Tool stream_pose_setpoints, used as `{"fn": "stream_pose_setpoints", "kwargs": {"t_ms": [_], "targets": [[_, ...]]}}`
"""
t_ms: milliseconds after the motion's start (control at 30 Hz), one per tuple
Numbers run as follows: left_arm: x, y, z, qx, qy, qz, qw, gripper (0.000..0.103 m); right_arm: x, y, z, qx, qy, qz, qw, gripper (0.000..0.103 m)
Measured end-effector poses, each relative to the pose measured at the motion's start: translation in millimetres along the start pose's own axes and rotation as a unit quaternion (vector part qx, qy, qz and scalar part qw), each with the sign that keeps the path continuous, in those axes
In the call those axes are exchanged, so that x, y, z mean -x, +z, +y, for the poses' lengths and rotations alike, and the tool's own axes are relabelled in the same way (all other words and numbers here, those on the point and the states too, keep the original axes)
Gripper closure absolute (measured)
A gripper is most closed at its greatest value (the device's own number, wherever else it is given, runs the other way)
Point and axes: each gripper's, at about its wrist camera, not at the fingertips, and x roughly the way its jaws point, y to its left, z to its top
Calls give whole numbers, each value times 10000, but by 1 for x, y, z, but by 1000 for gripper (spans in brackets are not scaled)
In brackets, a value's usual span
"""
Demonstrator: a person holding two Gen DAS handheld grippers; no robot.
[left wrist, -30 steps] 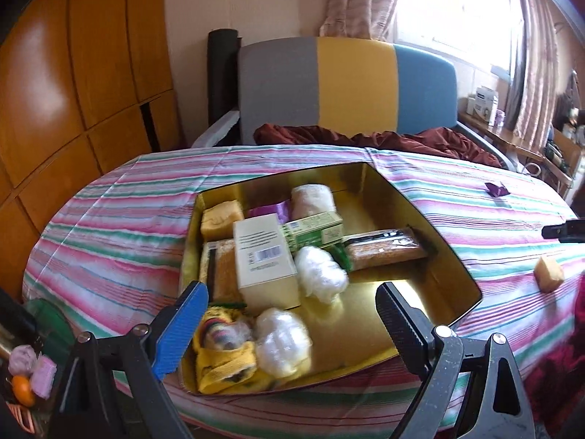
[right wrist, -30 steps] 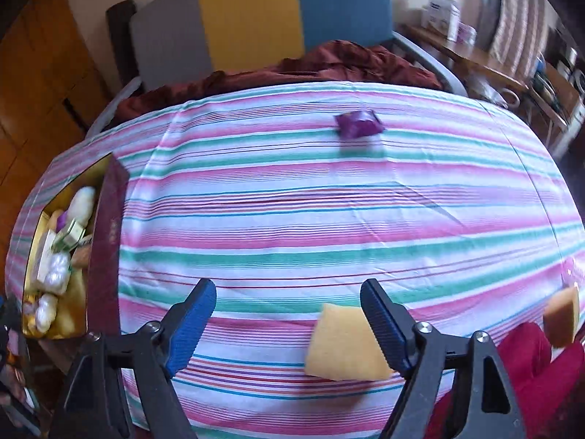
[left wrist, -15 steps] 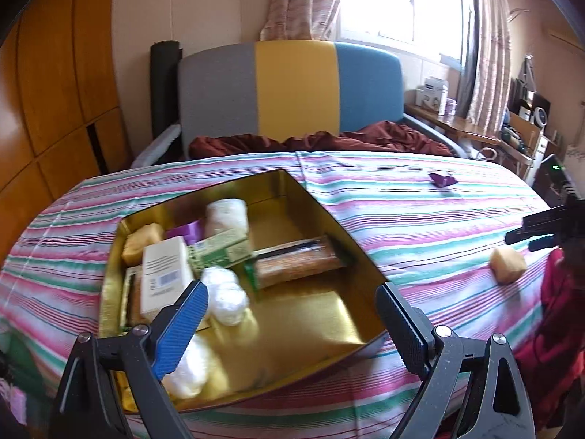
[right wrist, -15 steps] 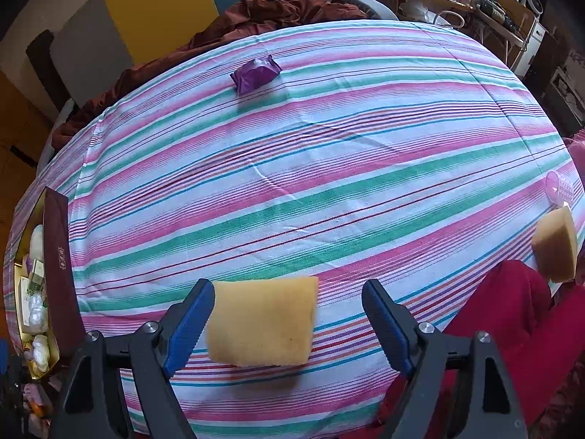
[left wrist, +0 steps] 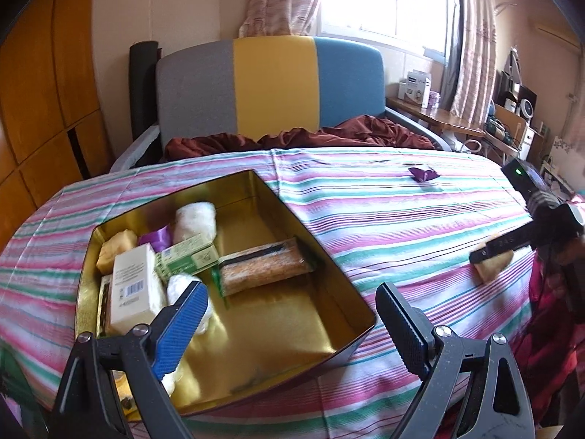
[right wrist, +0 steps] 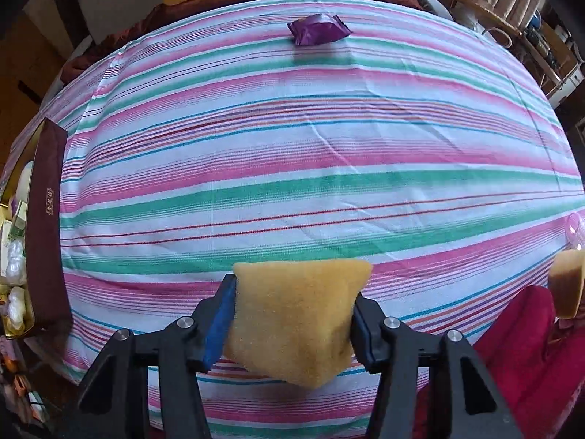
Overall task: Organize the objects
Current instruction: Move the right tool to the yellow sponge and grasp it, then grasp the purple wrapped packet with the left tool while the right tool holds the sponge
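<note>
**Fingers and workpiece status: sponge gripped at the right, tin at the left**

Fingers of our left gripper (left wrist: 290,316) stand wide apart with nothing between them, poised over the near edge of the gold tin (left wrist: 329,256). We see the tin lying on the striped tabletop (left wrist: 365,212), its lid off. Its left half is packed: a white box (left wrist: 133,289) with a barcode, a green carton (left wrist: 188,258), a yellow sponge piece (left wrist: 115,250), a purple wrapper (left wrist: 159,237), white wrapped rolls (left wrist: 195,217) and a long snack bar (left wrist: 263,269) lying crosswise. Its right half is bare gold floor.

Further right on the cloth, well apart from the tin, lies a purple sachet (right wrist: 318,29) near the far edge.

At the right, the jaws of our right gripper (right wrist: 292,309) have just been closing, and both pads now press on the yellow sponge (right wrist: 292,314), which bulges between them just above the near edge of the tabletop. A second sponge piece (right wrist: 566,283) shows at the far right margin of the right wrist view; we cannot tell what it rests on.
</note>
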Motion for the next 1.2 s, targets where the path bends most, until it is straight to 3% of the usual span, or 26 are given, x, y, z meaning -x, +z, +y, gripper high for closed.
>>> {"fn": "stream_pose_setpoints", "kwargs": {"t_ms": [233,433,567,633,967,1200], "targets": [[-13,29,-34,-340,-237,-31,9991,9,26,35,-24,-312,-194,-662,9971,52],[-43,66,-73,-541,-451,195,9973,9,12,55,-77,-990,70,-805,9918,52],[-76,94,-103,-647,-485,475,9956,10,1,48,-99,-1603,600,-687,9828,52],[-94,106,-118,-713,-458,559,9948,12,8,46,-100,-1647,695,-882,9799,52],[-205,161,-179,-314,-993,1519,9829,15,11,45,-117,-1961,1192,-994,9682,51],[-263,190,-223,-272,-1020,1589,9816,14,13,44,-112,-1807,1540,-976,9665,51]]}}
